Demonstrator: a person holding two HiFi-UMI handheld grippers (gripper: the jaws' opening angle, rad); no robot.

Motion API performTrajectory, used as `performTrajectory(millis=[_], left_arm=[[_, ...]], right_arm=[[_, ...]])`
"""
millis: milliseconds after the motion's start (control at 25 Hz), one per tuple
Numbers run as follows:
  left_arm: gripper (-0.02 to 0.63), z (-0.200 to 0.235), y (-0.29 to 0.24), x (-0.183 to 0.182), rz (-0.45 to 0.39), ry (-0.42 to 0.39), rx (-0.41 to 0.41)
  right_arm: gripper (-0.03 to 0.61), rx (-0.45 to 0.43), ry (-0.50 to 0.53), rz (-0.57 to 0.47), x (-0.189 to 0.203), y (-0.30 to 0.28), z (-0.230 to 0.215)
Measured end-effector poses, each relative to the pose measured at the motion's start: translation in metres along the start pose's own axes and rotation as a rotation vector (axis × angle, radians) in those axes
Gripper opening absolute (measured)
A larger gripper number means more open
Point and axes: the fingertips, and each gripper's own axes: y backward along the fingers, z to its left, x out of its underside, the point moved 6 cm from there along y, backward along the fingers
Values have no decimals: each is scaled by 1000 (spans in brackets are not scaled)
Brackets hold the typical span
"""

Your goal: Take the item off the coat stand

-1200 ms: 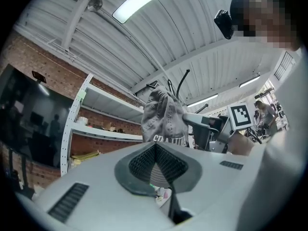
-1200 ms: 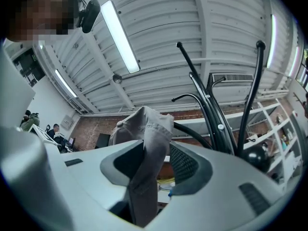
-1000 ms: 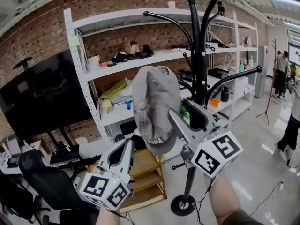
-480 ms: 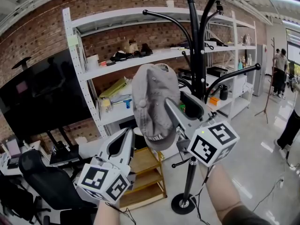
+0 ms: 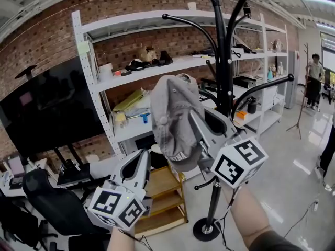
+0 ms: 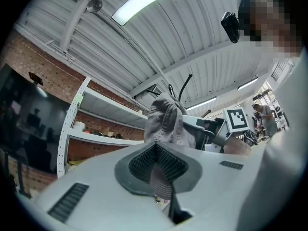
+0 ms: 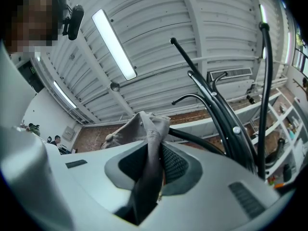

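Grey cap (image 5: 175,116) clamped in upward-tilted right gripper (image 5: 199,121), jaws just closed; left gripper (image 5: 142,157) closed.

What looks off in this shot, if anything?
Nothing spilled or damaged. Only oddity: the grey cap at the coat stand looks crumpled, its fabric bunched into a fold between the right tongs, whose jaws have just been closing on it. Left tongs are shut and empty, lower down.
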Motion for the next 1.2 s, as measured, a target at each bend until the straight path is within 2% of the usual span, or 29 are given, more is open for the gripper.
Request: performTrajectory(millis=[80, 200, 720, 960, 1200], left_arm=[[8, 0, 3, -1, -6, -7, -2], [7, -2, 4, -3, -13, -19, -1], [8, 7, 5, -8, -13, -20, -20], [6, 15, 9, -7, -18, -14, -31], [8, 24, 14, -8, -24, -6, -42]], right_arm=[[63, -5, -1, -11, 0, -1, 3], [57, -14, 1, -30, -3, -1, 7], [54, -92, 30, -100, -26, -29, 24], [54, -119, 41, -102, -25, -38, 34], [54, -185, 70, -99, -27, -49, 55]])
